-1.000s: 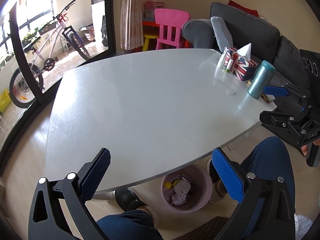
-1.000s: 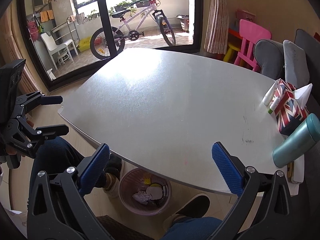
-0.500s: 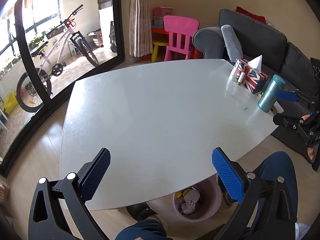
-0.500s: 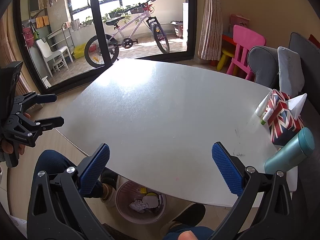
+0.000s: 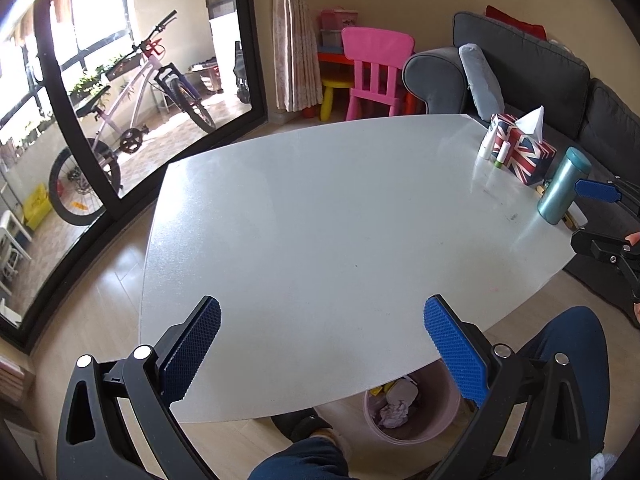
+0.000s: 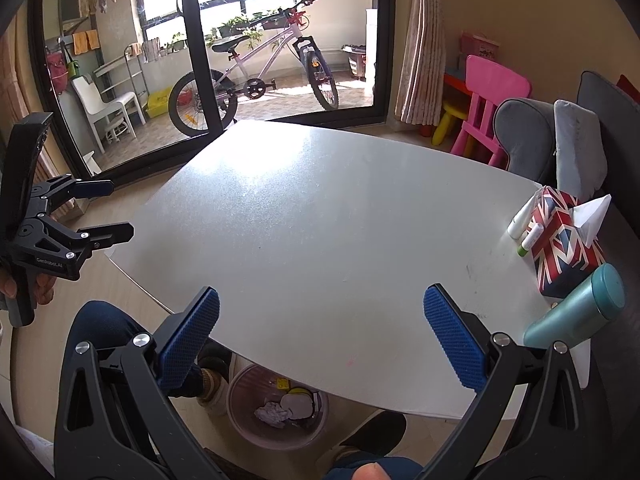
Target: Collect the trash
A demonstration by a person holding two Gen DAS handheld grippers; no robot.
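Note:
A pink waste bin (image 5: 414,410) stands on the floor under the white table's near edge (image 5: 320,392); it holds crumpled paper and scraps (image 6: 276,414). It also shows in the right wrist view (image 6: 240,432). My left gripper (image 5: 320,344) is open and empty above the table's near edge. My right gripper (image 6: 320,332) is open and empty, also above the near edge. Each gripper shows in the other's view: the right one (image 5: 600,216) at the far right, the left one (image 6: 104,210) at the far left.
A Union Jack tissue box (image 5: 524,150), small tubes (image 5: 490,144) and a teal flask (image 5: 562,186) stand at the table's right end. The person's legs and shoes (image 5: 308,428) are beside the bin. A sofa, pink chair and bicycle lie beyond.
Both grippers have risen and drawn back, so more of the table shows and the bin sits lower in view. Both stay open and empty.

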